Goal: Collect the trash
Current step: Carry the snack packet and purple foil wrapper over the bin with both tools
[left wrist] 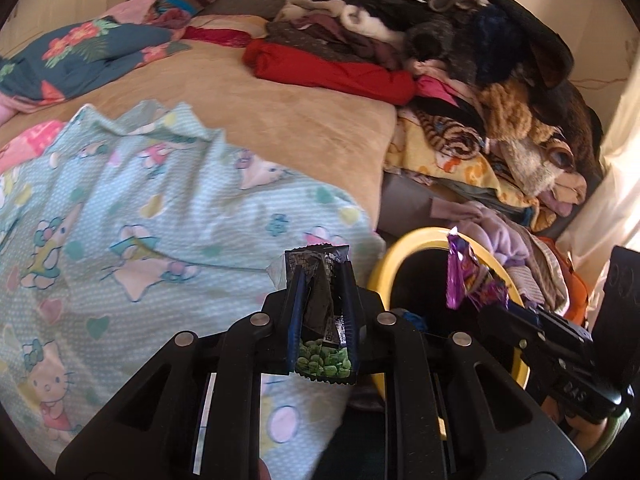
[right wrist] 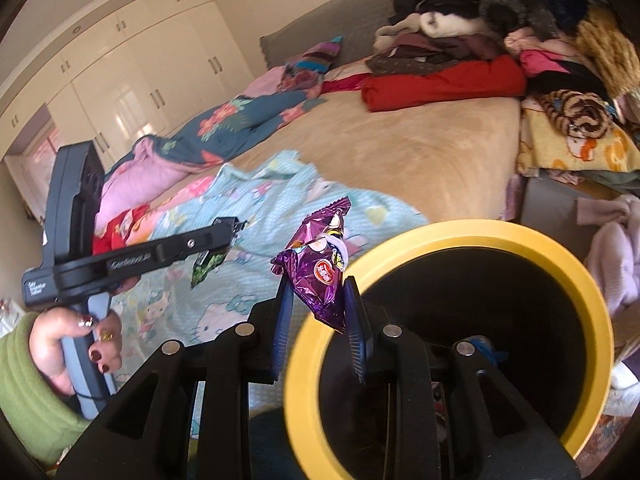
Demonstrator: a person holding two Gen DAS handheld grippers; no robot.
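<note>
Between blue pads, purple wrapper upright.

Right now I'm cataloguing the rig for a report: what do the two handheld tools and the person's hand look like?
Both are matte black plastic: the left tool and right tool have slotted linkage arms with silver round pivot pins and blue ribbed finger pads. The left one has a grey pistol handle and white lettering. The hand wears a green fleece sleeve, dark red nail polish and rings.
</note>
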